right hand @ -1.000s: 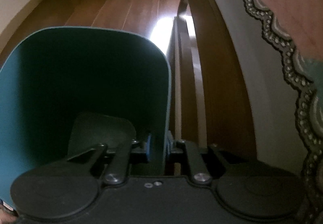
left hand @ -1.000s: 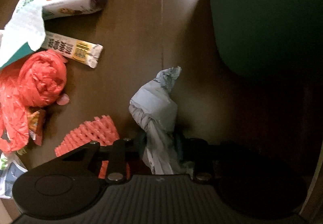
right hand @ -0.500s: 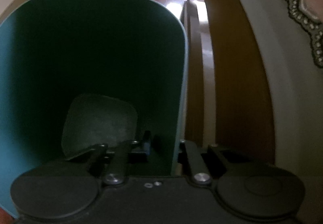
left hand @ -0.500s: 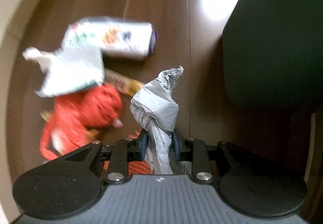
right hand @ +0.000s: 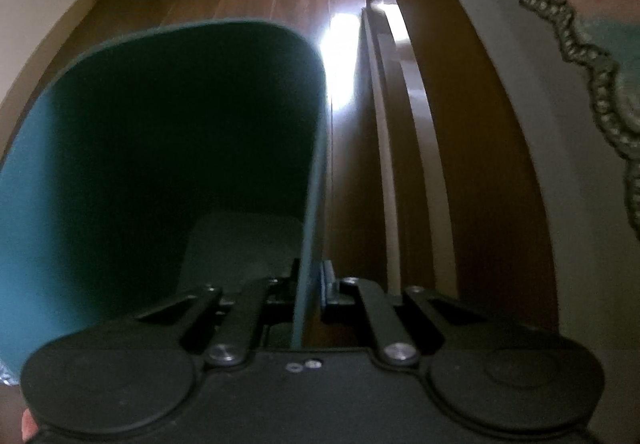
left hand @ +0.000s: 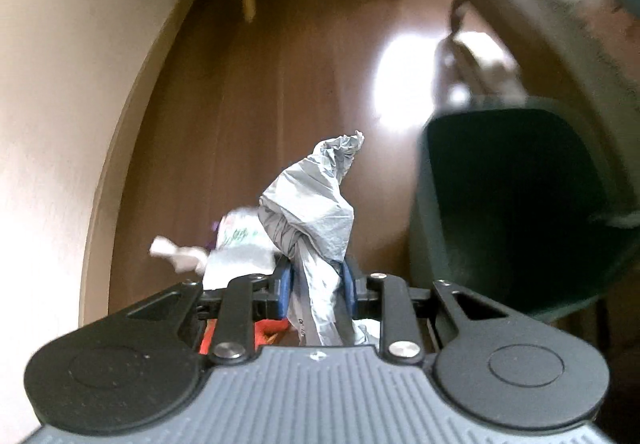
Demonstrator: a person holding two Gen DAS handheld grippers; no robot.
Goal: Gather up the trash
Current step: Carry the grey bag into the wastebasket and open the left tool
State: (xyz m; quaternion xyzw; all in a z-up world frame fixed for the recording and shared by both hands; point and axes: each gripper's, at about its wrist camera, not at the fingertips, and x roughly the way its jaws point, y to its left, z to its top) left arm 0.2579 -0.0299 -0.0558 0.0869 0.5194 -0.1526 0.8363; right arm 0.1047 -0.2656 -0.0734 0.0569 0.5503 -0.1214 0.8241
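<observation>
A gray bag is held up in the air, next to a green bin.

The gray bag [left hand: 316,203] is knotted and crumpled, and it sticks up between the blue pads of the left gripper [left hand: 316,280], which squeeze it tight. The bag hangs high over the brown floor [left hand: 280,91]. Low and to its left, some more trash [left hand: 236,244] lies on the floor, white and blurry, with a bit of red just under the gripper. The green bin [left hand: 508,211] is to the right of the bag, with its dark mouth open. The right gripper [right hand: 310,284] pinches the thin right wall of the bin [right hand: 132,147], one finger inside and one outside. Right of the bin is a dark wood bed frame [right hand: 452,123] with a lacy cover [right hand: 580,27] on top. A pale wall [left hand: 60,83] curves along the left.
</observation>
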